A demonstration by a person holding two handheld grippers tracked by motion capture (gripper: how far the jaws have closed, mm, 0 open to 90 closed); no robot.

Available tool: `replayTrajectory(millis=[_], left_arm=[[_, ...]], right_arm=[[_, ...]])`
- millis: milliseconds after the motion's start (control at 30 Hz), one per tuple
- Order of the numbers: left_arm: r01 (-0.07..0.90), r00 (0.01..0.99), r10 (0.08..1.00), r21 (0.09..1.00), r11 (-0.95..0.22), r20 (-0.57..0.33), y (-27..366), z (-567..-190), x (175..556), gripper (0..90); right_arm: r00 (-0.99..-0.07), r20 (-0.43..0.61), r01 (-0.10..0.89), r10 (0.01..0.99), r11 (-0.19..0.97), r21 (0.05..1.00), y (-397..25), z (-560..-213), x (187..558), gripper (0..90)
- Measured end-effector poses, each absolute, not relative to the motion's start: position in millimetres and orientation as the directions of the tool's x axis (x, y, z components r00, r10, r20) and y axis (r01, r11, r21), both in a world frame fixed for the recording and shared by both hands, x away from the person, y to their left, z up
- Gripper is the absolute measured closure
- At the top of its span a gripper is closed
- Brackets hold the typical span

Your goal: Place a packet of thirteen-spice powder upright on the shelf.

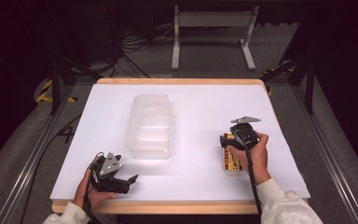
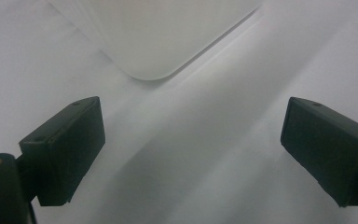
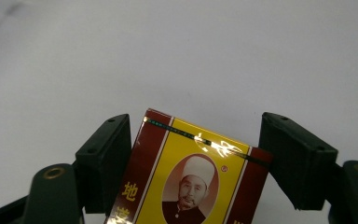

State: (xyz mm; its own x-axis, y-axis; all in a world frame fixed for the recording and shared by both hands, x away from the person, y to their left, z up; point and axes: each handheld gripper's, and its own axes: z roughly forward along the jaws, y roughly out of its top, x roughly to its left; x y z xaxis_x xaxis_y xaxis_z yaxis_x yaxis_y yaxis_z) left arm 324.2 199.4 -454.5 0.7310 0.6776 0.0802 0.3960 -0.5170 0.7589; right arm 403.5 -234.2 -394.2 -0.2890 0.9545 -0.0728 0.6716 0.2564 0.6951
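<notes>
While my left gripper (image 1: 129, 179) rests low on the white table (image 1: 200, 107), just off the near left corner of the clear plastic container (image 1: 150, 125), its jaws stand wide apart with nothing between them; in the left gripper view the left gripper (image 2: 193, 154) looks at bare tabletop, and the container (image 2: 154, 37) is cut off by the top edge, so I see just one rounded corner of it. To the right of the container, well apart from it, my right gripper (image 1: 225, 141) is down over the red and yellow box (image 1: 231, 162), and from above my hand and the gripper body hide most of that box. In the right gripper view, the right gripper (image 3: 193, 161) has its jaws set either side of the box (image 3: 191, 177); the left one touches or nearly touches its edge, a sliver of table shows by the right one, so I cannot tell whether I grip it. The box's lower part runs off the bottom.
</notes>
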Motion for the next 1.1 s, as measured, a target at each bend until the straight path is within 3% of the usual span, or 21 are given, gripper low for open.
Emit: replayTrajectory(millis=[433, 1100], left_arm=[[0.399, 0.726, 0.683, 0.758, -0.516, 0.083, 199, -454, 324, 7.0], [0.401, 0.723, 0.687, 0.765, -0.503, 0.073, 202, -454, 324, 6.9]], right_arm=[[-0.350, -0.056, 0.546, 0.935, 0.252, 0.799, -225, -358, 391, 29.6], [-0.402, -0.076, 0.431, 0.912, 0.262, 0.864, -195, -341, 393, 30.4]])
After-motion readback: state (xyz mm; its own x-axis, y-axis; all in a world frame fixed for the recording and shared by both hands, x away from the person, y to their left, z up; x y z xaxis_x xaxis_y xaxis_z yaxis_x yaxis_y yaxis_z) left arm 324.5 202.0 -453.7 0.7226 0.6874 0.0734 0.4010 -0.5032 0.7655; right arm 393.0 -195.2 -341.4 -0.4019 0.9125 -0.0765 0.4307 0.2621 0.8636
